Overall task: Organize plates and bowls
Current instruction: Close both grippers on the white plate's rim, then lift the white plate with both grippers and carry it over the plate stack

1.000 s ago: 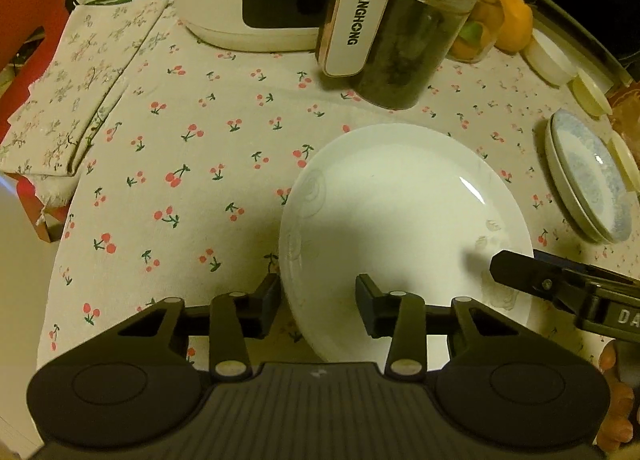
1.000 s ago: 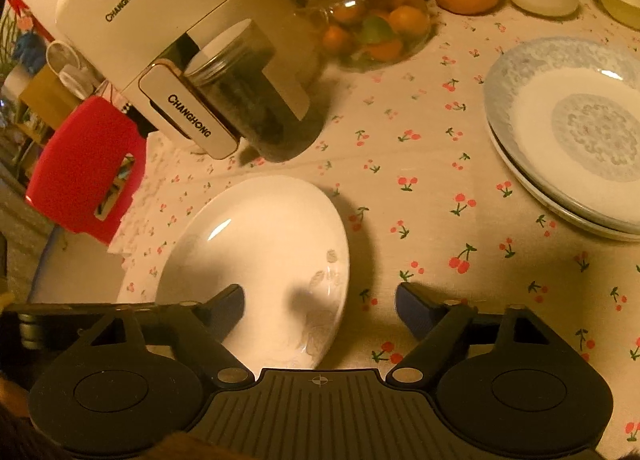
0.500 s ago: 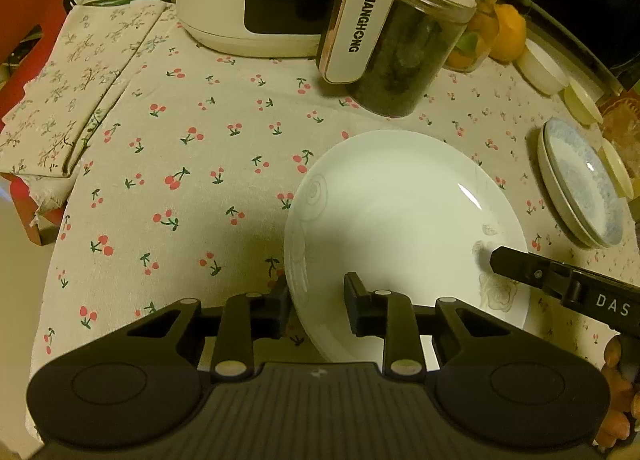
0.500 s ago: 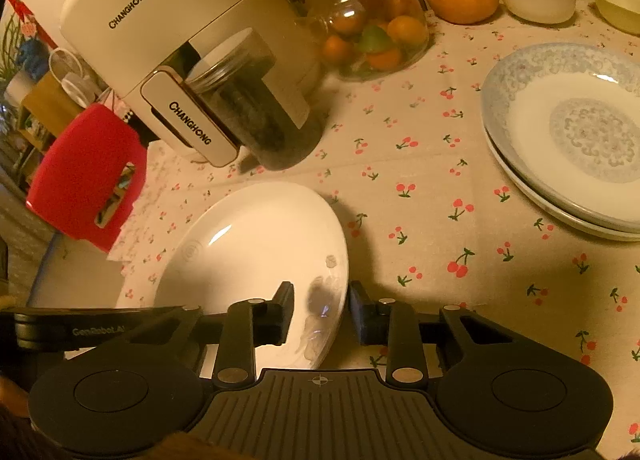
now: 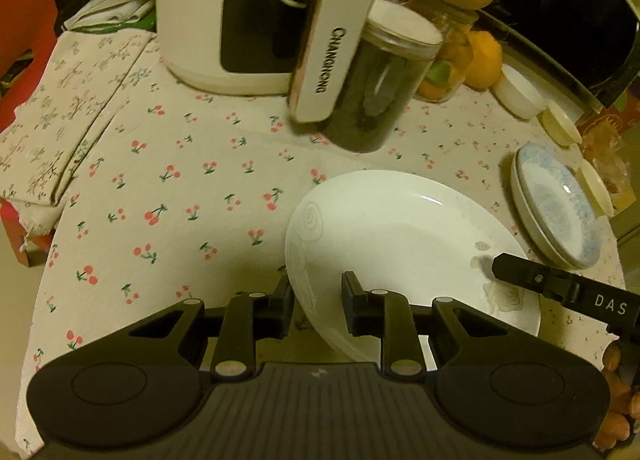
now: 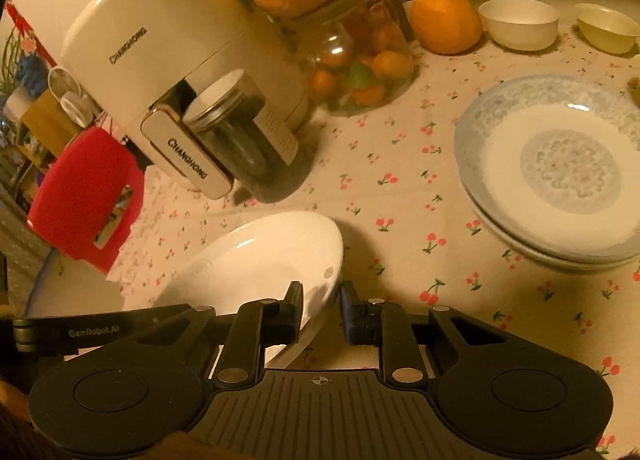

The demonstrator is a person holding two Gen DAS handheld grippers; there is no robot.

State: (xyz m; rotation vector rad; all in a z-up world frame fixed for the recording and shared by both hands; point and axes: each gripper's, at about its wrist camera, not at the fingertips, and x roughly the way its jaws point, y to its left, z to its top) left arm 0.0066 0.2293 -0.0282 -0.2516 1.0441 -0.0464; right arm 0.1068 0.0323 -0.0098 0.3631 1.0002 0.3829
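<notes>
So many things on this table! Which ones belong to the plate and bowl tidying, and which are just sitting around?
Part of the job:
white plate, held at its rim by the left gripper and the right gripper
stacked blue-patterned plates
white bowl
cream bowl

Just lying about:
white appliance
dark jar
fruit jar
oranges
red stool

Left gripper [image 5: 316, 302]: matte black, ribbed centre plate, two round side discs, silver pivot screws; white "GenRobot.AI" lettering on its side. Right gripper [image 6: 321, 311]: same build, blue-tinted right pad, "DAS" lettering.
</notes>
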